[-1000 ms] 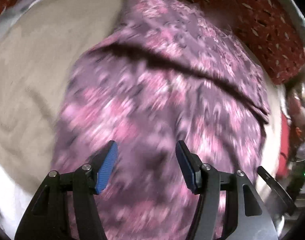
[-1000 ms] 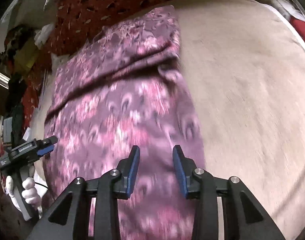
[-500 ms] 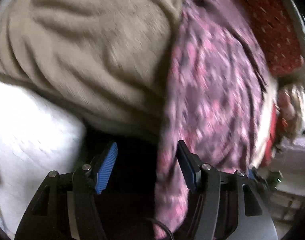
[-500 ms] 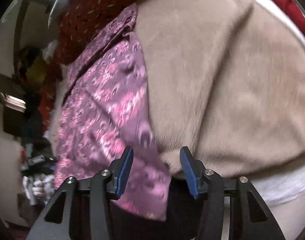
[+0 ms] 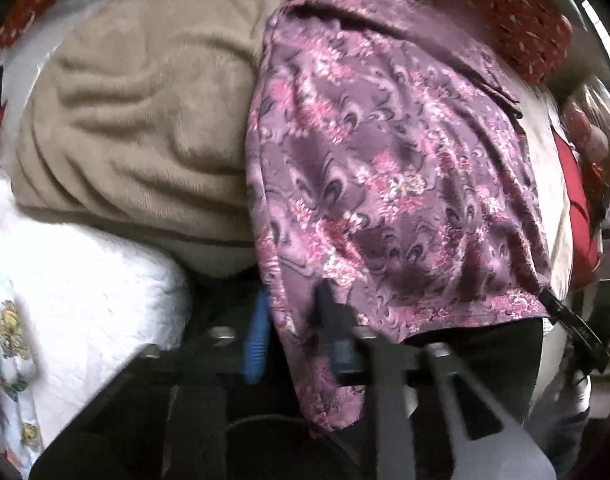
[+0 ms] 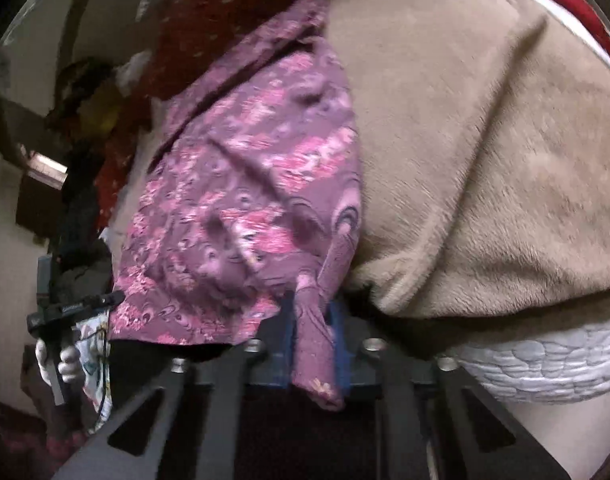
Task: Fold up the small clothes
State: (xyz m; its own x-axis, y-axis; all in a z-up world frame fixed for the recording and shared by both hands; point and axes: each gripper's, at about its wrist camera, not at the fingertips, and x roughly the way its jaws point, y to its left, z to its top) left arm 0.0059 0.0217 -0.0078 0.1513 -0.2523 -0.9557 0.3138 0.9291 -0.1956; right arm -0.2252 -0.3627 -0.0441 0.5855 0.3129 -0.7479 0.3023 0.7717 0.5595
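Note:
A purple garment with pink flowers (image 5: 385, 168) lies on a tan fleece blanket (image 5: 145, 112) and hangs over the bed's near edge. My left gripper (image 5: 293, 320) is shut on its near left corner. My right gripper (image 6: 313, 328) is shut on its near right corner (image 6: 317, 320), which bunches between the blue pads. The garment also shows in the right wrist view (image 6: 245, 208), folded at its far end. The right gripper appears at the right edge of the left wrist view (image 5: 573, 320), the left gripper at the left edge of the right wrist view (image 6: 77, 308).
A white quilted cover (image 5: 65, 280) lies under the blanket at the bed's edge, also in the right wrist view (image 6: 545, 360). A red patterned cloth (image 5: 505, 8) lies at the far side. Room clutter stands beyond the bed (image 6: 85, 100).
Both grippers dropped from above the garment to the bed's near edge. They were open and have closed on the garment's two near corners.

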